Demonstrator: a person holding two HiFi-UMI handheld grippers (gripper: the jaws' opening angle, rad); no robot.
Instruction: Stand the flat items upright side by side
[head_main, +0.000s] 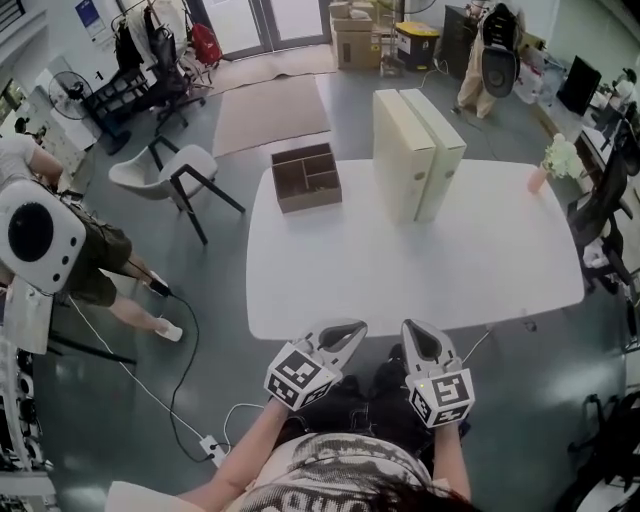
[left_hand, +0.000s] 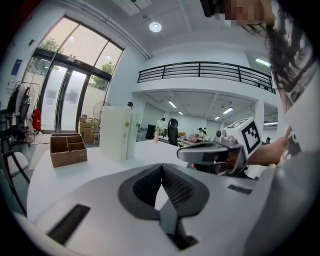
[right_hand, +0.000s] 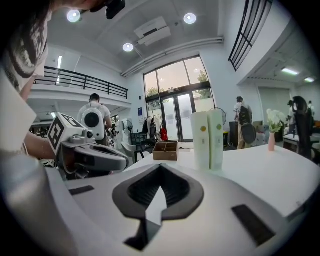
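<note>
Two cream flat cases (head_main: 417, 152) stand upright side by side, touching, at the far middle of the white table (head_main: 500, 270). The left gripper view shows them as one pale block (left_hand: 118, 133); in the right gripper view the pair (right_hand: 209, 133) shows a yellow and a green dot. My left gripper (head_main: 348, 333) and right gripper (head_main: 419, 335) hover together at the table's near edge, well short of the cases. Both are shut with nothing between the jaws: left (left_hand: 161, 168), right (right_hand: 160, 169). Each gripper view shows the other gripper beside it.
A brown wooden organizer (head_main: 307, 177) sits at the table's far left. A pink vase with white flowers (head_main: 541, 176) stands at the far right edge. A white chair (head_main: 170, 172) and a person (head_main: 90, 255) are left of the table, and office chairs are on the right.
</note>
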